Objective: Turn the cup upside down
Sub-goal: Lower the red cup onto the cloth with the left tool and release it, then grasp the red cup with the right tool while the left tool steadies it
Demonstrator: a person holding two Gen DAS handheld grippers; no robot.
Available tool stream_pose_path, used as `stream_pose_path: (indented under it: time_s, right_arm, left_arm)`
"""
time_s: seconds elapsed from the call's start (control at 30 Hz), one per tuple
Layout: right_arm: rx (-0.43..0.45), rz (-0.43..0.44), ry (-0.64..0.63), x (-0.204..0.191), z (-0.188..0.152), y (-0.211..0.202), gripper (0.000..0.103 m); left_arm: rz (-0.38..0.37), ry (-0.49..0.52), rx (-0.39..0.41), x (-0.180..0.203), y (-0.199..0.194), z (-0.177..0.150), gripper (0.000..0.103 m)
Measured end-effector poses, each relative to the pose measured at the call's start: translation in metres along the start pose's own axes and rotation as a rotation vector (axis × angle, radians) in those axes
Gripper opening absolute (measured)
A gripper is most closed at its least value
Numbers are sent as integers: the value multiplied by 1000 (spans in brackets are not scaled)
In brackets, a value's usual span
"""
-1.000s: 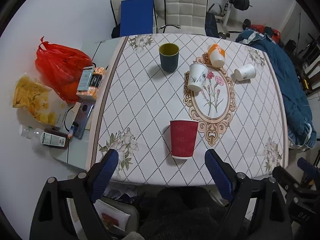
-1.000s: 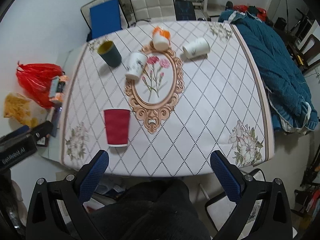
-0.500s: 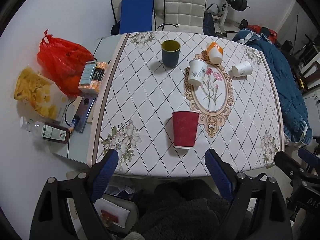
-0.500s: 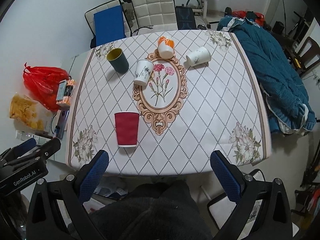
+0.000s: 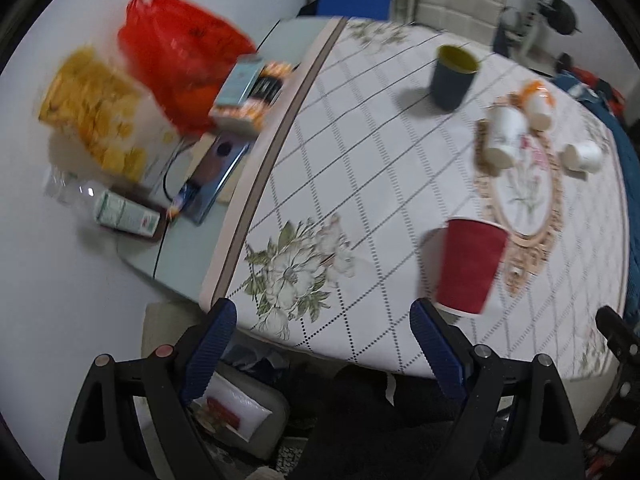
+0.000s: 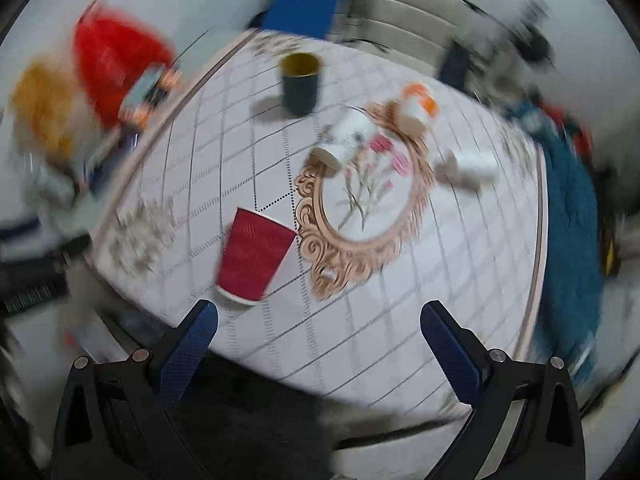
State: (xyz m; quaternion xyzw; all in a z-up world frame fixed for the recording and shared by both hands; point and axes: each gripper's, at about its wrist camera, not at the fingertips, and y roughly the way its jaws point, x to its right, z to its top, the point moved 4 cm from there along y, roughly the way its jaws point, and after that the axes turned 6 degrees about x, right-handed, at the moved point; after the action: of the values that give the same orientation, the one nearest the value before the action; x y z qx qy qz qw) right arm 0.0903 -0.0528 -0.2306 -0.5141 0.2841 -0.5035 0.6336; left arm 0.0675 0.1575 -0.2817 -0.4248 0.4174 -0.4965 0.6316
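A red paper cup (image 5: pixel 470 266) stands upside down, wide rim on the patterned tablecloth (image 5: pixel 360 168) near the front edge. It also shows in the right wrist view (image 6: pixel 254 256). My left gripper (image 5: pixel 322 326) is open and empty, above the table's front left edge, with the cup just past its right finger. My right gripper (image 6: pixel 318 324) is open and empty, with the cup just beyond its left finger. A dark cup (image 5: pixel 454 76) with a yellow inside stands upright at the back. Both views are blurred.
Three white cups (image 6: pixel 346 140) lie or lean around the oval flower print (image 6: pixel 368 200). A red bag (image 5: pixel 176 68), a yellow packet (image 5: pixel 96 112), boxes, a phone and a bottle lie left of the cloth. Chairs stand behind the table; a blue blanket (image 6: pixel 572 216) lies at right.
Both grippers have swung left and lower toward the table, so the scene looks closer, tilted and motion-blurred. The cups have not moved. Both grippers stay open.
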Motion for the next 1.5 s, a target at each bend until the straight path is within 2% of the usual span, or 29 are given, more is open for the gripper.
stream_pose_path:
  time_s: [0.1,0.2,0.3,0.37,0.5,0.53,0.63,0.73,0.8,0.93,1.07,1.37,1.5]
  right_arm:
    - [-13,-35,-266,-23,16,23,103]
    - [2,-105,-617,-52,26,47,103]
    - [31,-155,-893,-74,27,62,103]
    - [65,-182,-1120,-91,22,74,103]
    - [134,-204,-1573,-116,-7,91,100]
    - [153,-212,-1723,-119,-19,98,100]
    - [180,-204,-2033,-120,-48,115,100]
    - [203,-197,-2292,-115,-71,132,100]
    - [229,-200,-2423,-112,-81,144,99]
    - [240,-190,-2595,-108,-92,161,95]
    - [234,-181,-2687,-106,-94,175,95]
    - [217,-200,-2792,-101,-97,199,95]
    - [209,-206,-2788,-103,-97,205,85]
  left_arm:
    - [11,-64,-54,-7,23,-4,89]
    - [12,-107,-79,-10,41,-6,89]
    - [27,-137,-114,-10,59,-9,89]
    - [33,-163,-144,-11,70,-13,89]
    - [43,-230,-186,-17,87,-20,89]
    - [50,-245,-194,-18,90,-22,89]
    - [57,-280,-213,-23,99,-27,89]
    - [51,-314,-236,-25,109,-32,89]
    - [50,-329,-253,-26,116,-36,89]
    - [50,-328,-272,-22,126,-43,89]
    - [53,-316,-284,-19,133,-48,89]
    - [54,-322,-302,-24,143,-49,89]
    - [53,-314,-305,-27,146,-49,89]
